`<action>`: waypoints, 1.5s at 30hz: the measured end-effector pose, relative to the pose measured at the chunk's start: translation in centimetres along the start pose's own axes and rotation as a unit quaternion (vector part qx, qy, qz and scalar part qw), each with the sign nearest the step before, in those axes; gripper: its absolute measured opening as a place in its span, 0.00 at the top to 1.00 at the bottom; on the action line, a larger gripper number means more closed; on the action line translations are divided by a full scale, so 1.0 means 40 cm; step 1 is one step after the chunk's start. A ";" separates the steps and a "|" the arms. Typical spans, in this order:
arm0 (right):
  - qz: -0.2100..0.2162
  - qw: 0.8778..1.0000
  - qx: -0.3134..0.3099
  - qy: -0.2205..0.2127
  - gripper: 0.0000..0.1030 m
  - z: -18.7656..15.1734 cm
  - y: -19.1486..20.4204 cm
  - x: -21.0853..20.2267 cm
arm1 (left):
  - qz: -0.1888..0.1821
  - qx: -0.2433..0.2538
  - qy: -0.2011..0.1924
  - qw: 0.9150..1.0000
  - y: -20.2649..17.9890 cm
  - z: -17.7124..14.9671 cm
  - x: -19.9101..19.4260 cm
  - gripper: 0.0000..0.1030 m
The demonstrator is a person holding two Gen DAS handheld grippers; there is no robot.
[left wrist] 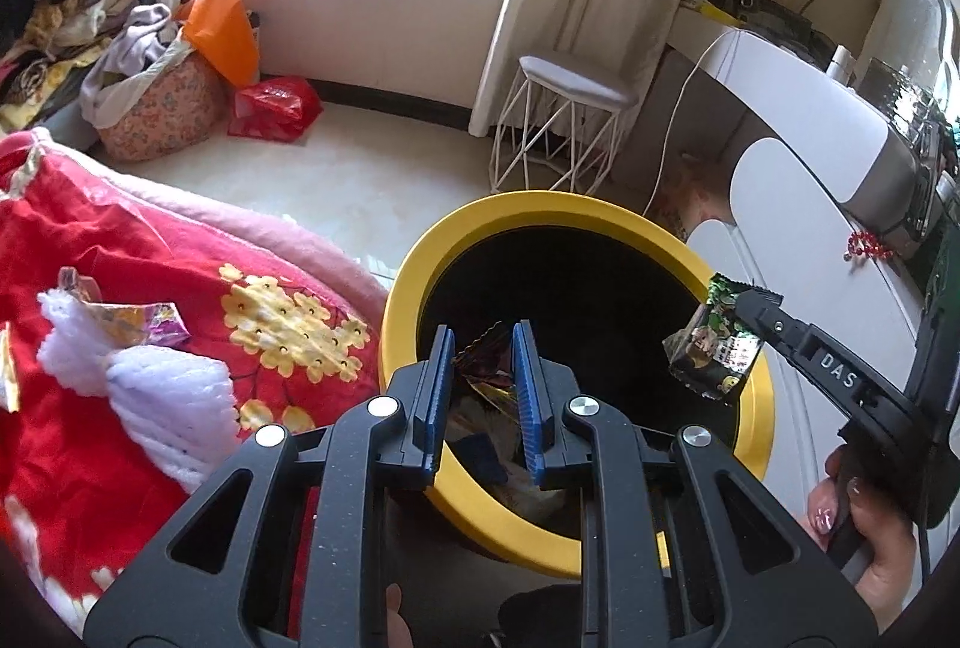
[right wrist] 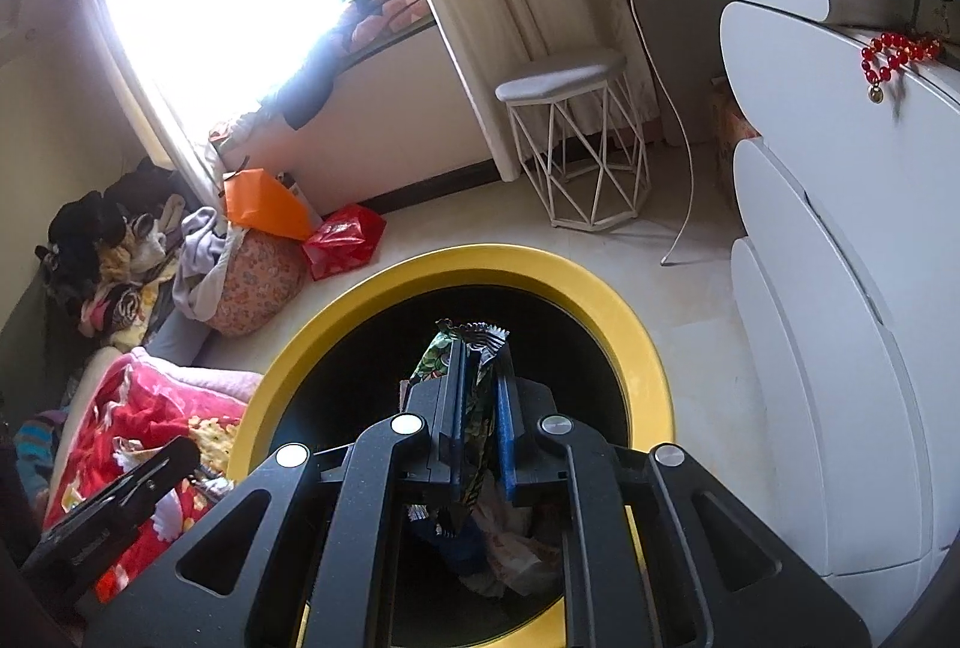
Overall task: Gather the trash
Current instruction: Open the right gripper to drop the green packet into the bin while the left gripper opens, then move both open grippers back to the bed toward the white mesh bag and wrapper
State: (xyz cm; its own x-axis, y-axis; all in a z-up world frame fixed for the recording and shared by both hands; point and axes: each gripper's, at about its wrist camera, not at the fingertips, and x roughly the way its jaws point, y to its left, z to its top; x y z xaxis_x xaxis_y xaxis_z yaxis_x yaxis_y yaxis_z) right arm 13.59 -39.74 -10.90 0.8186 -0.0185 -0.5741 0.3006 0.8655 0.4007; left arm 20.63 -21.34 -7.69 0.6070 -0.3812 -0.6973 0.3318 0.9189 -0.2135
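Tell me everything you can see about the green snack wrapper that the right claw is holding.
The green snack wrapper is a crinkled, glossy foil-like packet, green and black with cartoon printing and a serrated top edge. It looks flattened and empty. The right claw pinches it between blue pads, the packet standing upright with its top above the fingertips. It hangs over the open mouth of the yellow-rimmed bin, near the rim in the left wrist view, touching nothing else visible. Other trash lies below it in the bin.

Round bin (left wrist: 757, 396): yellow rim, black inside. Crinkled snack wrapper (left wrist: 714, 348): green, cartoon print. Foil wrapper (left wrist: 489, 369): dark red and gold. Bed blanket (left wrist: 120, 258): red, yellow flower pattern. Wire-frame stool (right wrist: 576, 156): white, grey seat. Bead string (right wrist: 894, 54): red. Paper bag (right wrist: 264, 204): orange.
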 end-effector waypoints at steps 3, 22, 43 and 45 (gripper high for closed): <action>0.004 1.000 0.019 0.006 0.75 0.001 -0.018 0.004 | -0.005 -0.010 0.001 1.000 0.003 0.003 0.005 0.81; -0.001 1.000 0.007 -0.029 0.40 0.018 0.011 -0.038 | 0.013 -0.016 -0.070 0.997 0.031 -0.030 -0.143 0.10; 0.077 0.990 -0.114 -0.036 0.27 -0.041 0.248 -0.114 | 0.078 -0.035 -0.143 0.986 0.188 -0.032 -0.345 0.10; 0.087 0.988 -0.123 -0.035 0.27 -0.047 0.272 -0.122 | 0.085 -0.044 -0.150 0.984 0.203 -0.025 -0.360 0.10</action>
State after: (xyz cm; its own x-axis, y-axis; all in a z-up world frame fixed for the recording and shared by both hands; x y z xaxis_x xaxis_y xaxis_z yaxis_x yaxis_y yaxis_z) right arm 11.95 -29.28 -5.07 0.8816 0.1138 -0.4581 0.0316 0.9541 0.2978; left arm 13.86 -8.30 -0.04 0.8381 -0.2217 -0.4984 0.1507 0.9722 -0.1790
